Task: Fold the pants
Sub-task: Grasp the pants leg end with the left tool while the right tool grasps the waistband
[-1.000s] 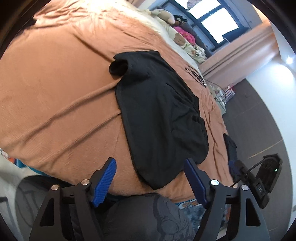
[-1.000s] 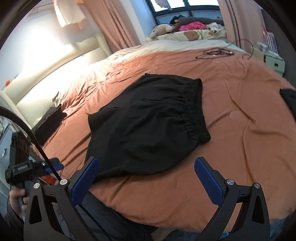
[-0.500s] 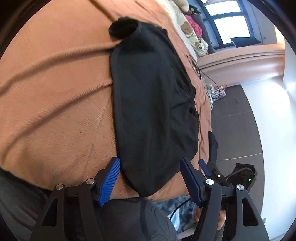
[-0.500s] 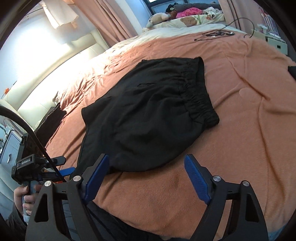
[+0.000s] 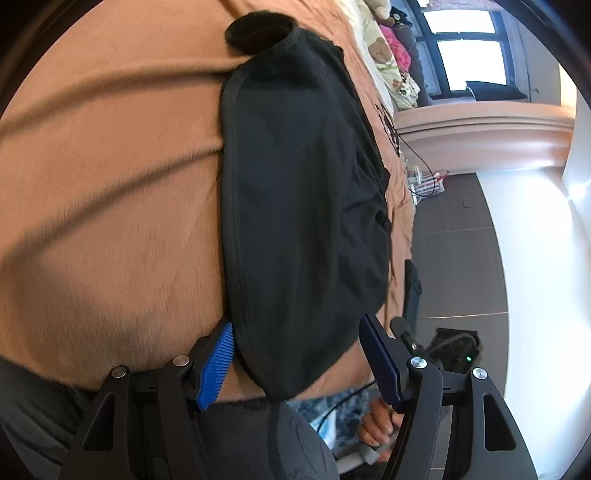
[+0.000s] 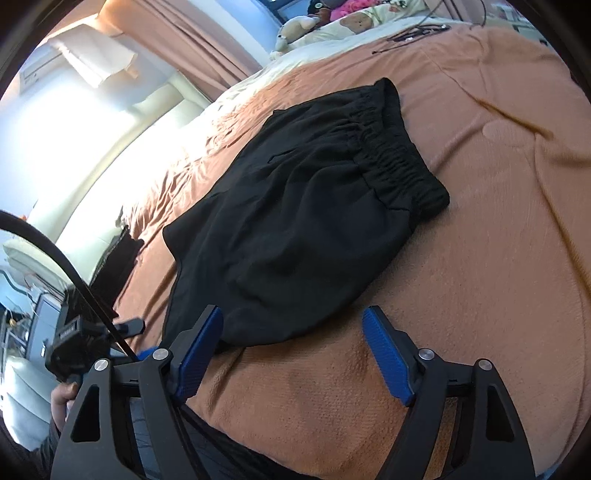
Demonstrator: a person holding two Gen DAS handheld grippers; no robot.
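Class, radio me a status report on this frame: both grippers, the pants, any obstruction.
Left gripper open, straddling pants hem. Right gripper closing, nothing gripped yet. Pants flat on bedspread. Nothing in the way.

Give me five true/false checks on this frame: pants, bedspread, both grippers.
1. The black pants lie on an orange-brown bedspread. True.
2. The pants hang in the air from the right gripper. False: they lie flat on the bed; that gripper's fingers are closing with only the near edge of the cloth between them, not pinched.
3. The elastic waistband is on the side away from the left gripper. True.
4. The left gripper is clamped on the waistband. False: its fingers stand apart around the near hem corner.
5. Stuffed toys sit at the far end of the bed. True.
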